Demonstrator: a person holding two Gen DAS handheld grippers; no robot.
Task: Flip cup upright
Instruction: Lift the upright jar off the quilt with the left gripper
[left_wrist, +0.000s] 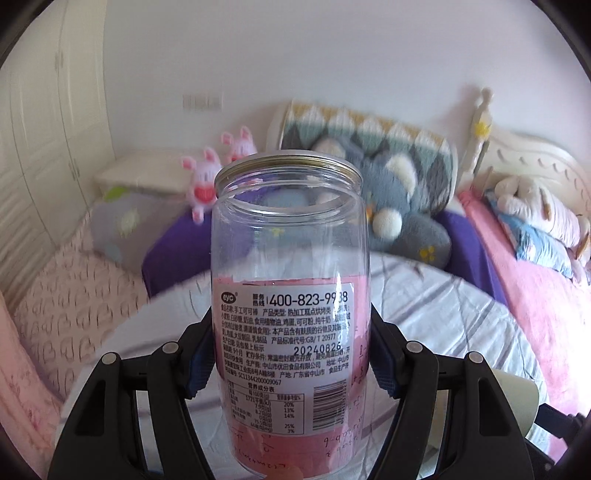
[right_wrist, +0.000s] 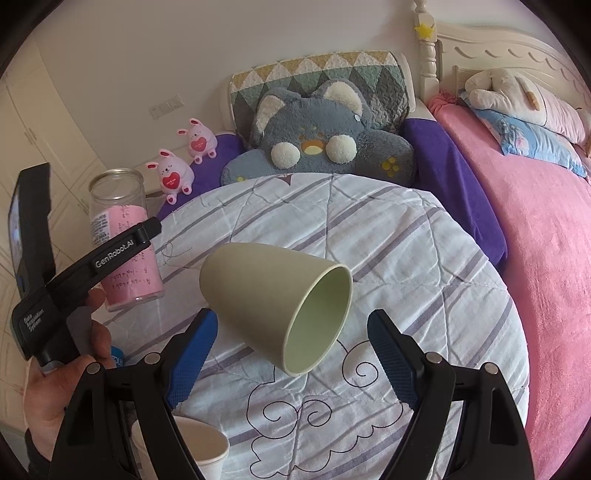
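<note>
step: approach. green cup (right_wrist: 275, 308) lies on its side on the quilted table cover (right_wrist: 424, 266), mouth toward camera, between the wide-open right gripper (right_wrist: 291, 360) fingers, untouched. left gripper (left_wrist: 291, 354) clamps an upright clear plastic jar (left_wrist: 290, 295). next, likely: advance, close on cup wall, rotate upright.

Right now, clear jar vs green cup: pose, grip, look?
The clear jar stands upright, mouth up; the green cup lies on its side, mouth toward the camera. The left gripper is shut on the jar; the right gripper is open, flanking the cup without touching. The jar is see-through and labelled, the cup opaque and plain. Both look empty.
</note>
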